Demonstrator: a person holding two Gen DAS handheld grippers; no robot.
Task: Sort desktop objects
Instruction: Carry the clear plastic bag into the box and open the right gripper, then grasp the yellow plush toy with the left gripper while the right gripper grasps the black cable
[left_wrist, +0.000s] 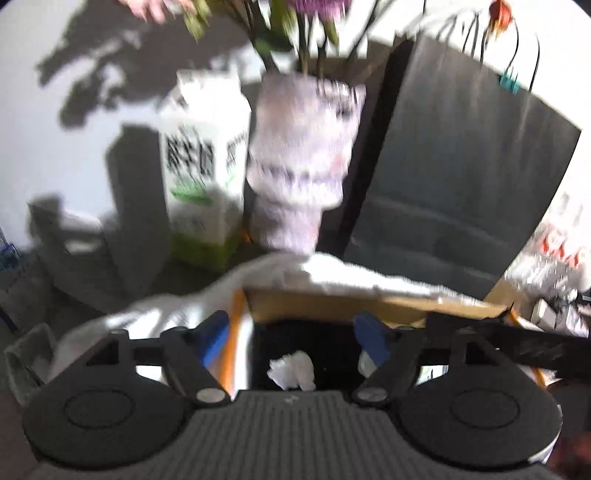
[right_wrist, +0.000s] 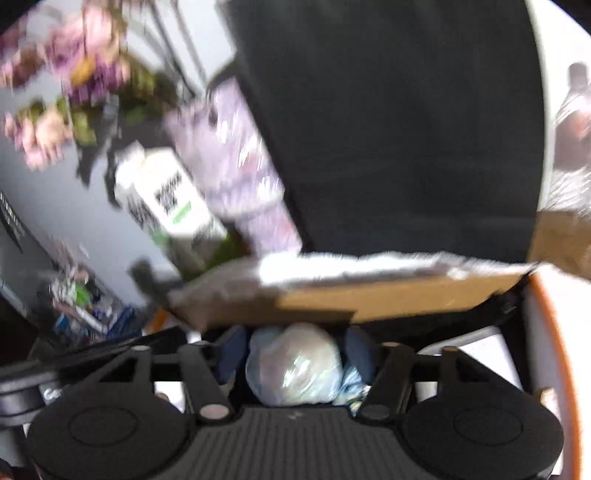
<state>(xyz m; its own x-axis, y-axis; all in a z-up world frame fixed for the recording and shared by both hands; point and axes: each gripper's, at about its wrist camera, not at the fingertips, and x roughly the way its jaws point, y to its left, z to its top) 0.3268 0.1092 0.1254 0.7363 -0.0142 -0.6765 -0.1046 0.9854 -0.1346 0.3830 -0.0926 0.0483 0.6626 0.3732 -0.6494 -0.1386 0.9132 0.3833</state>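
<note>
**Transfer of wadded waste to the box**

Currently, the right gripper (right_wrist: 293, 363) is clenched on a crumpled pale wad (right_wrist: 295, 365), its blue pads pressing both sides. The left gripper (left_wrist: 295, 339) is released and holds nothing; a white paper scrap (left_wrist: 291, 371) lies below it in a dark cavity. Both units face a cardboard box (left_wrist: 332, 304). Behind it stand a milk carton (left_wrist: 205, 166), a patterned vase (left_wrist: 301, 158) and a dark monitor (left_wrist: 454, 162).

Judged step: carrying waste to the box. The next move requires positioning over the opening, then release. Blur limits detail.
</note>
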